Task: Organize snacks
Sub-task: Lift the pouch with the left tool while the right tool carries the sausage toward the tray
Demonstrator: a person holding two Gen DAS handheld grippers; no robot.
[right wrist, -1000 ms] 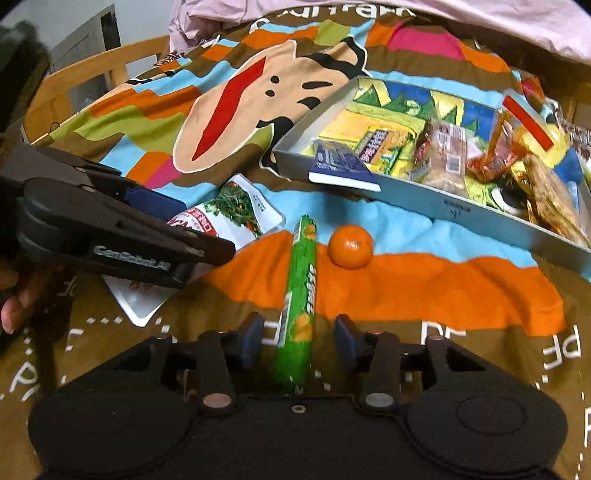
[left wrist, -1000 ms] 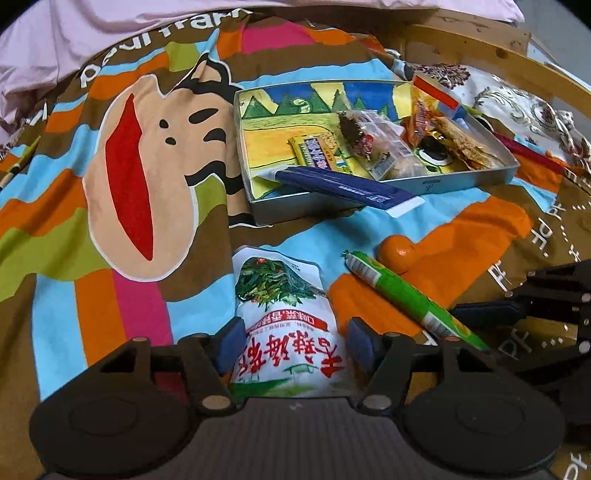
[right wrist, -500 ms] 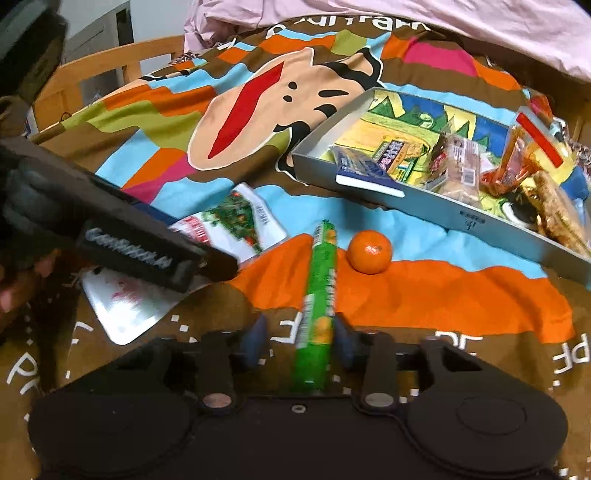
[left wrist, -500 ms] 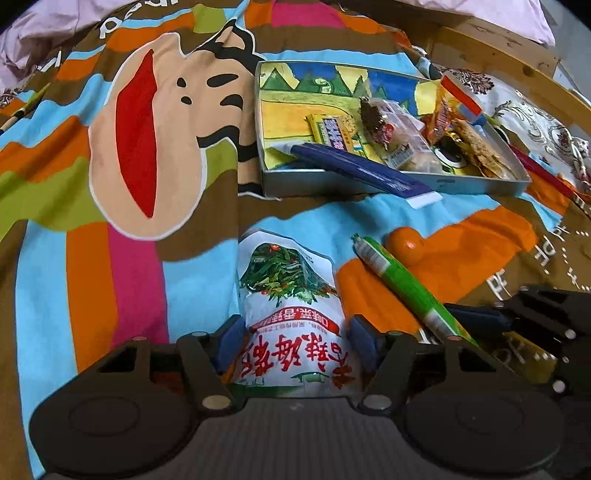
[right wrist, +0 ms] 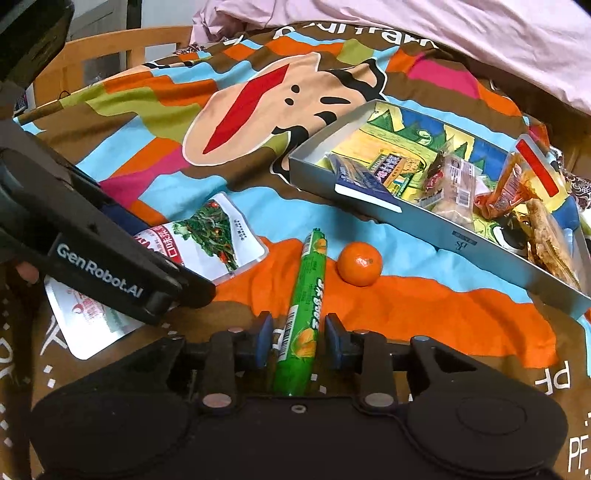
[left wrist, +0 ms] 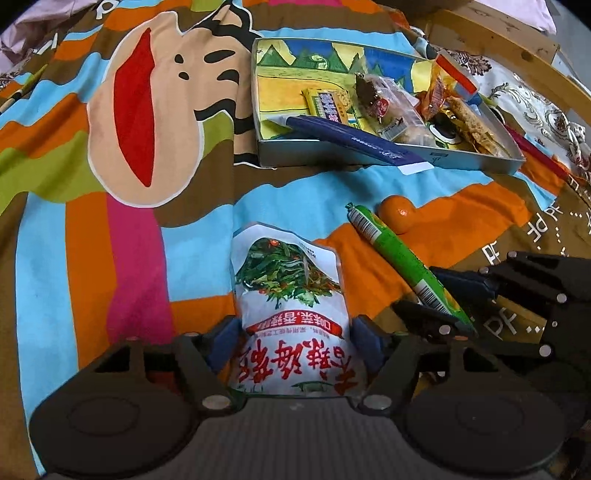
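A white seaweed snack pouch lies on the colourful blanket, its near end between the fingers of my left gripper, whose pads touch its sides. It also shows in the right wrist view. A green sausage stick lies between the fingers of my right gripper, which stand close beside it with small gaps. The stick also shows in the left wrist view. A shallow grey box holds several snack packets.
A small orange sits right of the stick, in front of the box. A blue packet hangs over the box's near wall. A wooden chair back stands far left. Pink bedding lies behind the blanket.
My right gripper's fingers have narrowed around the green stick. My left gripper has crept forward over the pouch and its fingers have closed in on the pouch's sides.
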